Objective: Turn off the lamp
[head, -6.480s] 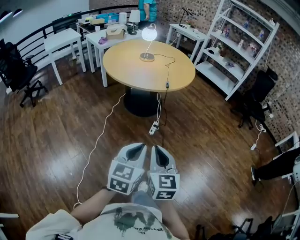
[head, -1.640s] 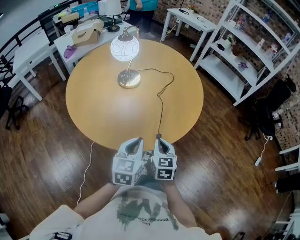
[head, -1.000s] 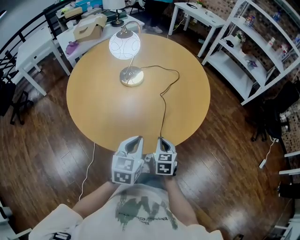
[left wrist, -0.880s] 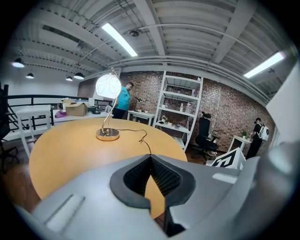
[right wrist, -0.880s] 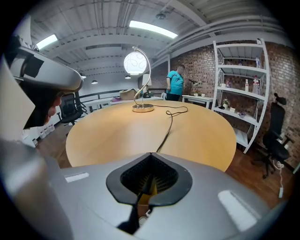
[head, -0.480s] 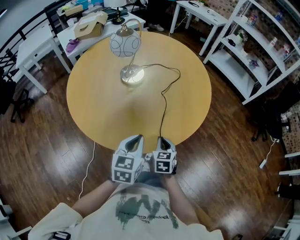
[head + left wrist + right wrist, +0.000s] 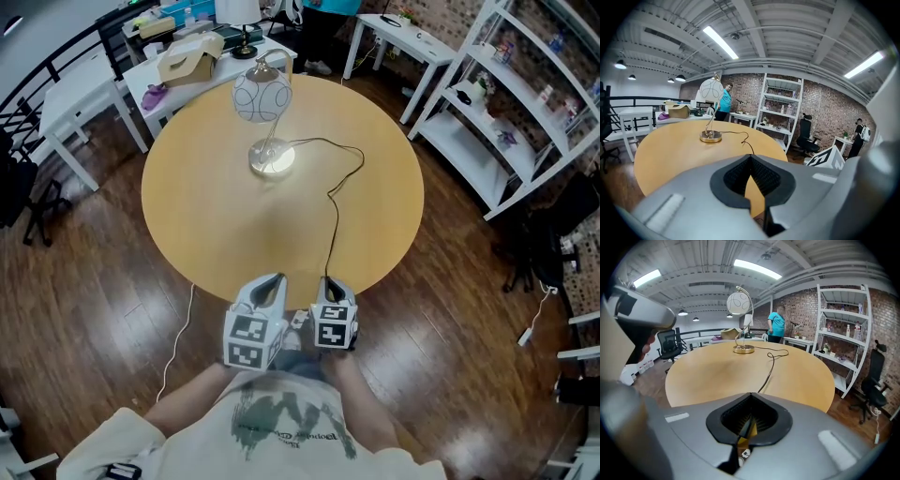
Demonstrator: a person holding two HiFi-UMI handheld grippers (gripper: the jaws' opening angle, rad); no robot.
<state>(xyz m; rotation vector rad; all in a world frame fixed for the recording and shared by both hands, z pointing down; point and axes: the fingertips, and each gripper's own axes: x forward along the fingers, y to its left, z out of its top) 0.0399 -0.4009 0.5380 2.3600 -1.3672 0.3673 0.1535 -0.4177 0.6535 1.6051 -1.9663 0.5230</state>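
Note:
The lamp's globe (image 7: 262,97) is grey and unlit over its brass base (image 7: 271,158), at the far side of the round wooden table (image 7: 206,216). Its black cord (image 7: 333,216) runs to the near edge and ends under my right gripper (image 7: 328,279). That gripper is shut, and the cord passes behind its tips (image 7: 751,393); the cord's switch is hidden. My left gripper (image 7: 275,279) hangs beside it at the table edge, shut on nothing (image 7: 751,157). Both gripper views show the globe (image 7: 711,89) (image 7: 739,302) dark.
White tables with a cardboard box (image 7: 189,66) stand behind the round table. A white shelf unit (image 7: 506,103) is at the right and a black chair (image 7: 19,187) at the left. A thin cable (image 7: 178,328) trails over the wood floor. A person in teal (image 7: 777,324) stands far back.
The lamp's globe glowed one second ago and has been dark since half a second ago. Over the last seconds I came up to the table. Both grippers have stayed at its near edge.

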